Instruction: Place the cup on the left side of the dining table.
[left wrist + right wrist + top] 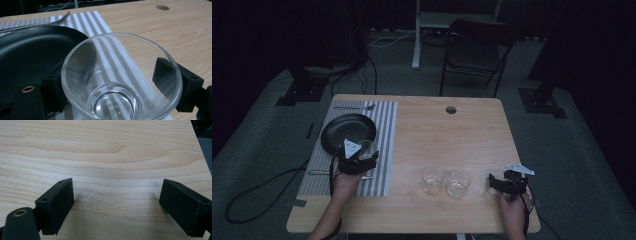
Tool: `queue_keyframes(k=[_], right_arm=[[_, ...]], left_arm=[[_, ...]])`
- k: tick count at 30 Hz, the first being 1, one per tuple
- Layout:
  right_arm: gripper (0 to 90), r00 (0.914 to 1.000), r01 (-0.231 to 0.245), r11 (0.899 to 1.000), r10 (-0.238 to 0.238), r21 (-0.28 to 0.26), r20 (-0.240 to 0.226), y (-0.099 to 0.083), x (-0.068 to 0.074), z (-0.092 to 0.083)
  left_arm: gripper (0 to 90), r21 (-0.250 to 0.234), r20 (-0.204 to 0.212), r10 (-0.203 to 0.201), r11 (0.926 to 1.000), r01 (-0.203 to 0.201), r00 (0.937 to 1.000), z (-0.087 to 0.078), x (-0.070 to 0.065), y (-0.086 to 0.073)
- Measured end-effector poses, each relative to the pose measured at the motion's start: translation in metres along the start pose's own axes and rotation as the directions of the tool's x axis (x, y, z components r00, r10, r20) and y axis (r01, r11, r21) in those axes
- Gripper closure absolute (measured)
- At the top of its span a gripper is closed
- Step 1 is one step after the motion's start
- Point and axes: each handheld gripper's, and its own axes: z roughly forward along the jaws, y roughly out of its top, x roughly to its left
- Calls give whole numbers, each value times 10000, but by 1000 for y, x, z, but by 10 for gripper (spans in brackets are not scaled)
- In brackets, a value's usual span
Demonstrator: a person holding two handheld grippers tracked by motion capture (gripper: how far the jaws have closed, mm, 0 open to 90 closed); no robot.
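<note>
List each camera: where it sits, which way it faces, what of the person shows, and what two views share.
High view: above the person's side, facing forward and down on the table; both forearms, left gripper and right gripper show.
Left gripper view: rides the left gripper, looking along its jaws, which hold a glass by the black plate on the striped mat.
Right gripper view: rides the right gripper, facing bare tabletop between open jaws.
Shared: high and left gripper views both show glass, plate and mat.

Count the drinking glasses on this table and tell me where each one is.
3. One glass sits between the left gripper's jaws, over the striped mat beside the black plate. Two glasses stand side by side on the bare wood.
</note>
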Motion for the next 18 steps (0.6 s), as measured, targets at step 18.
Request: queue_keyframes(k=[18], right_arm=[[120, 10000, -5, 10000, 5, 1, -1, 0, 0, 0]], left_arm=[[95, 730, -30, -181, 9972, 183, 9998, 7, 4, -20]])
